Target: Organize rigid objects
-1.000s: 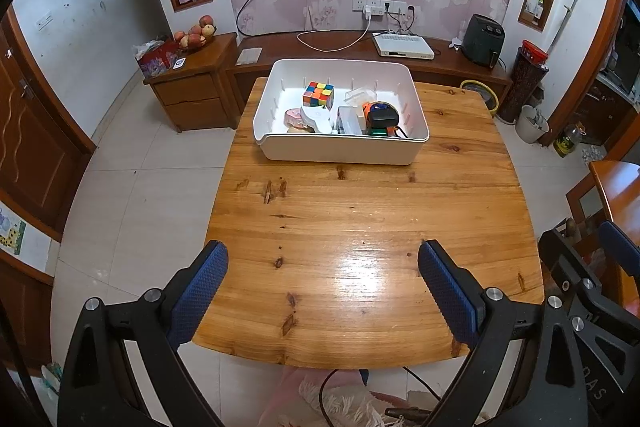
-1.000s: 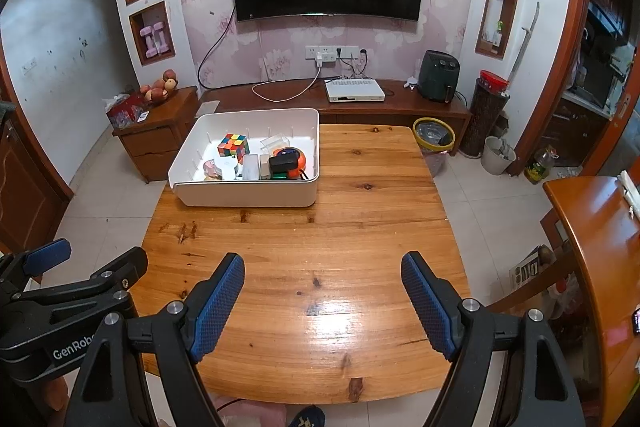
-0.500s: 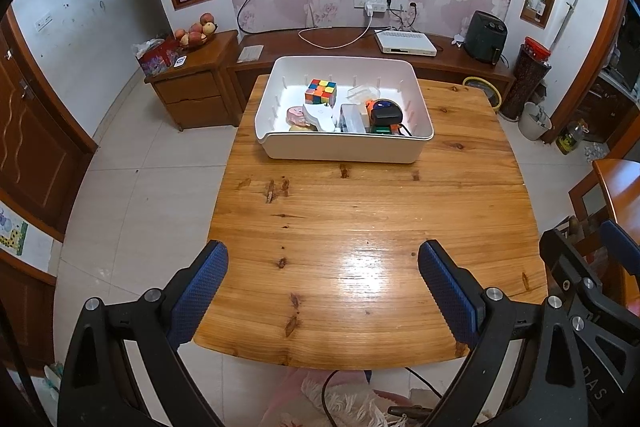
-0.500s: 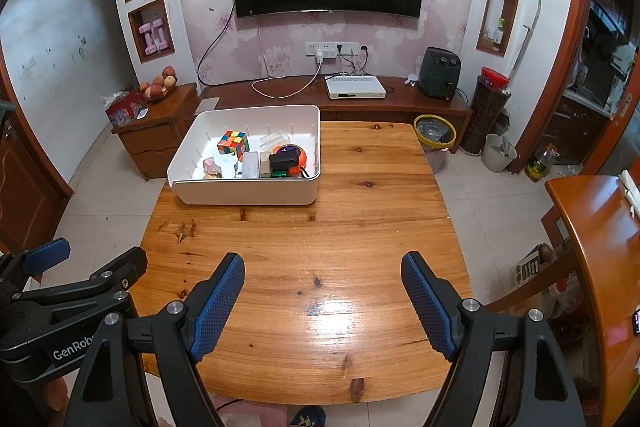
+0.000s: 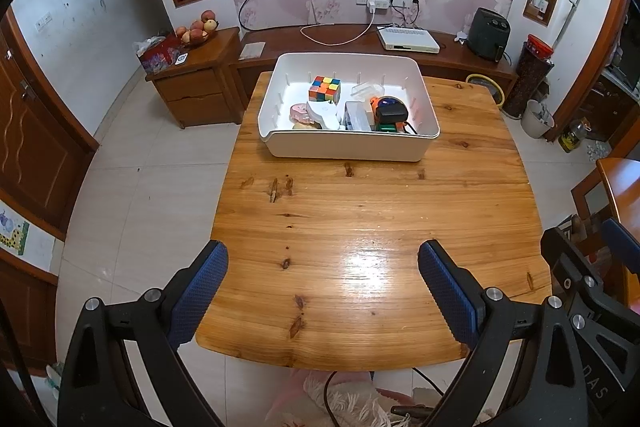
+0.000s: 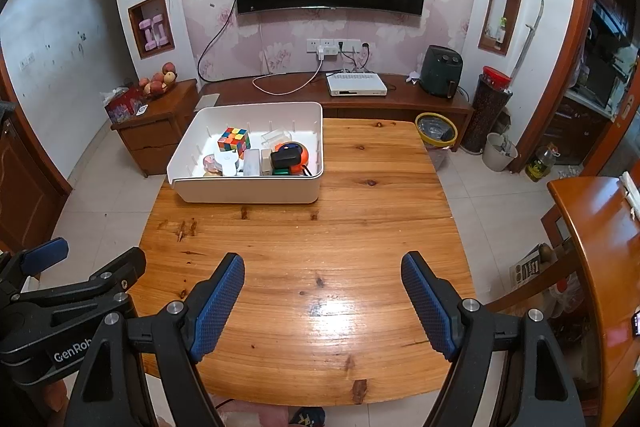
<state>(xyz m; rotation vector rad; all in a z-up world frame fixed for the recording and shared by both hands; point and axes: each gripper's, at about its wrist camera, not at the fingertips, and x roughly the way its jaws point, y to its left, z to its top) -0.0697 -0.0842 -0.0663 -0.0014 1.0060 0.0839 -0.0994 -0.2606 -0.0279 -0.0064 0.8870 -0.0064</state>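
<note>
Both pairs of blue-padded fingers stand wide apart with nothing between them: the left gripper (image 5: 323,279) and the right gripper (image 6: 323,287) hang side by side above the near part of the wooden table (image 5: 380,227), touching nothing. At the table's far end sits a white bin (image 5: 348,147), and inside it lie a colourful puzzle cube (image 5: 324,89), an orange tape measure (image 5: 390,111) and several smaller items crowded toward its near wall.
</note>
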